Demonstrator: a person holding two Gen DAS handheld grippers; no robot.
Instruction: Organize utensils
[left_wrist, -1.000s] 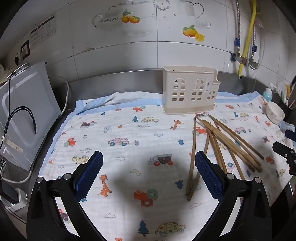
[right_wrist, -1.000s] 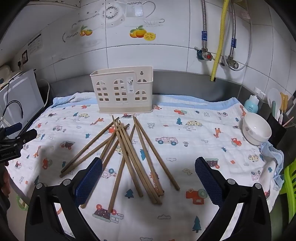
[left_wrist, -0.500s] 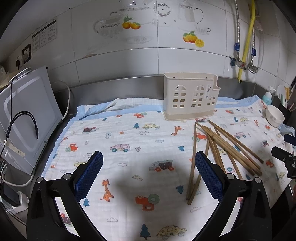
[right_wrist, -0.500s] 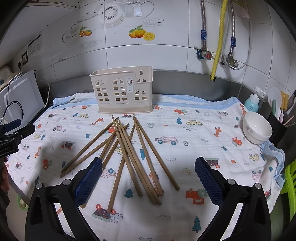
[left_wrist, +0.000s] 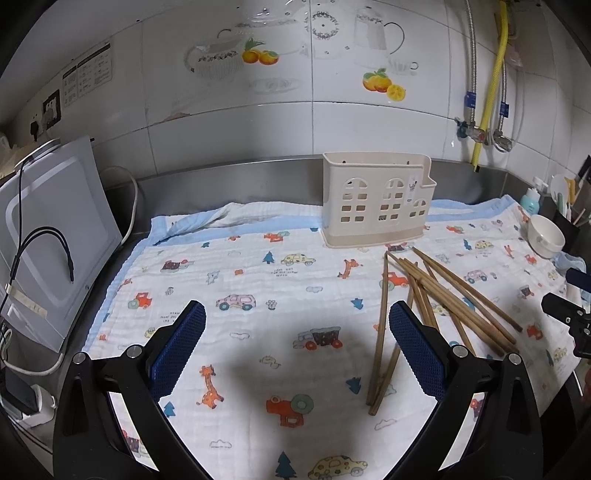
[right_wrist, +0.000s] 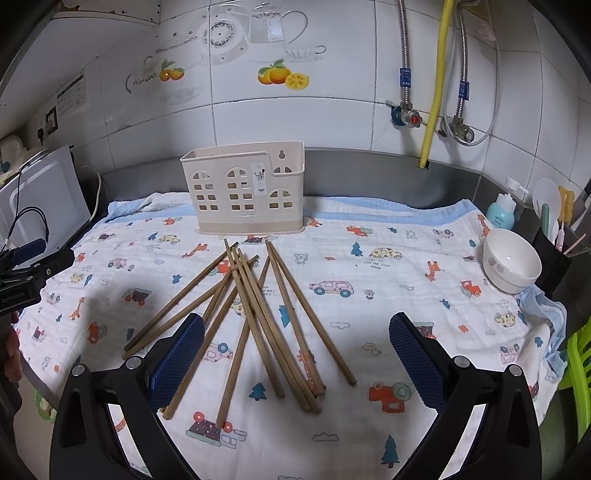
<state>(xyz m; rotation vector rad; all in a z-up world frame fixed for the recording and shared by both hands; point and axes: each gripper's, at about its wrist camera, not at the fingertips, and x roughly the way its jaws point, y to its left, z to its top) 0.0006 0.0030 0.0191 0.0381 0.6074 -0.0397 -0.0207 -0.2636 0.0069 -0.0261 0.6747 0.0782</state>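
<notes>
Chopsticks (right_wrist: 258, 317) lie fanned on the printed cloth (right_wrist: 388, 280) just before the cream holder (right_wrist: 245, 192).
Both the left gripper (left_wrist: 297, 349) and right gripper (right_wrist: 295, 354) hang spread, empty; a white bowl (right_wrist: 511, 264) sits well right of the holder, whose inside is hidden.

Home kitchen: tiled wall (right_wrist: 332, 122), water pipes (right_wrist: 436, 92), bowl (right_wrist: 511, 262).

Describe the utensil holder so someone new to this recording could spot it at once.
On the cartoon-print cloth covering the counter, look to the far edge by the steel backsplash. The utensil holder stands there upright, just beyond the scattered chopsticks. It is the only cream plastic box, with window-shaped cutouts like a house front.
</notes>
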